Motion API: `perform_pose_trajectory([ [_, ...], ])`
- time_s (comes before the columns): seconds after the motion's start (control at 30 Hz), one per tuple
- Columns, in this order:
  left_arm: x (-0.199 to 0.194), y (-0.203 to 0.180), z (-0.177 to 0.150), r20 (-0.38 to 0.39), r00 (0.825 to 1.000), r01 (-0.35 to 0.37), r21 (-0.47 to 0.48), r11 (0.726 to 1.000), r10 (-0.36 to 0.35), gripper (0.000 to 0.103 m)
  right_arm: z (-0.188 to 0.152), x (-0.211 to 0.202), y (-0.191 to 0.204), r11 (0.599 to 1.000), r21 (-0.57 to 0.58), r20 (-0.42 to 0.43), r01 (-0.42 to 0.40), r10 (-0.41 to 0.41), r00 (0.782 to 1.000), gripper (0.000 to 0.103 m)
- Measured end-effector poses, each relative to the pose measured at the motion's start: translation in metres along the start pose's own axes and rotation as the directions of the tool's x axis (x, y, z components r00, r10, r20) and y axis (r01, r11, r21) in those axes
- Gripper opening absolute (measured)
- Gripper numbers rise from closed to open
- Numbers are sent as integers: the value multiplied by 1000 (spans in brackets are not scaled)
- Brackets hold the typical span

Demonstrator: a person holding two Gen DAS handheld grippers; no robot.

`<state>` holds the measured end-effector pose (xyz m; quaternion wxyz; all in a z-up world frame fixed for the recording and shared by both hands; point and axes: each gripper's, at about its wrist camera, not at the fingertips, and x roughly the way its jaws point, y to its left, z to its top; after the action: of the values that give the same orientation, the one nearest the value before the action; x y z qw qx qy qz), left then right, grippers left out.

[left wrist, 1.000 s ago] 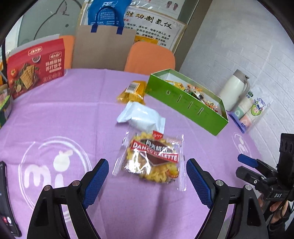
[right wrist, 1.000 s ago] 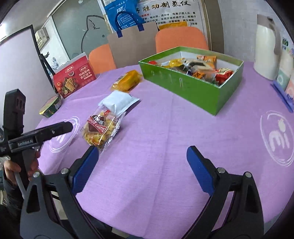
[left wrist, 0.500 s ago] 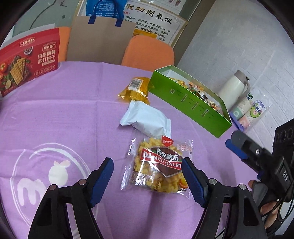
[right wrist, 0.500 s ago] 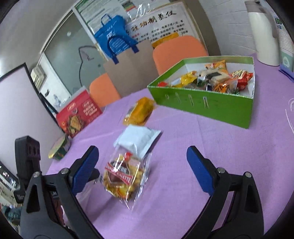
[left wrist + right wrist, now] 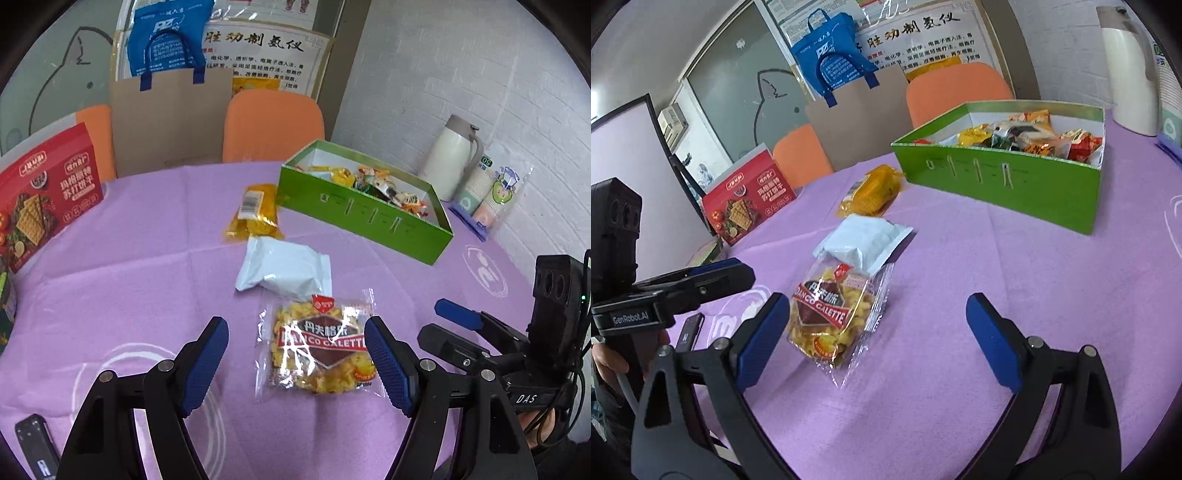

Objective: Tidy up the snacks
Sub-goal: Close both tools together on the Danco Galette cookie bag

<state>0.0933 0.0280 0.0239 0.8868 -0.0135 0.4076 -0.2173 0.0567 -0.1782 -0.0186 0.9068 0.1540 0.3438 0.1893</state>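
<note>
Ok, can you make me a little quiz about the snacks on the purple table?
1. True or false: the green box already holds snacks.
2. How many snack packets lie loose on the purple tablecloth?
3. Which packet sits between the open left gripper's fingers: A the yellow packet, B the white packet, C the clear biscuit packet?

Key: 1 true. 2 three. 3 C; the right gripper is open too.

Three loose snack packets (image 5: 319,350), one green box (image 5: 369,218).
</note>
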Motion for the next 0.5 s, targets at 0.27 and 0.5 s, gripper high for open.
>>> perform_pose_trajectory([
  [0.27,35,19,-12,-85,994,64,-103,993,-73,78,-13,29,4,999,9,-122,-37,38,992,75],
  [0.5,58,35,-11,-130,980,126,-202,971,-154,73,-16,40,4,998,15,-158,-63,65,985,59],
])
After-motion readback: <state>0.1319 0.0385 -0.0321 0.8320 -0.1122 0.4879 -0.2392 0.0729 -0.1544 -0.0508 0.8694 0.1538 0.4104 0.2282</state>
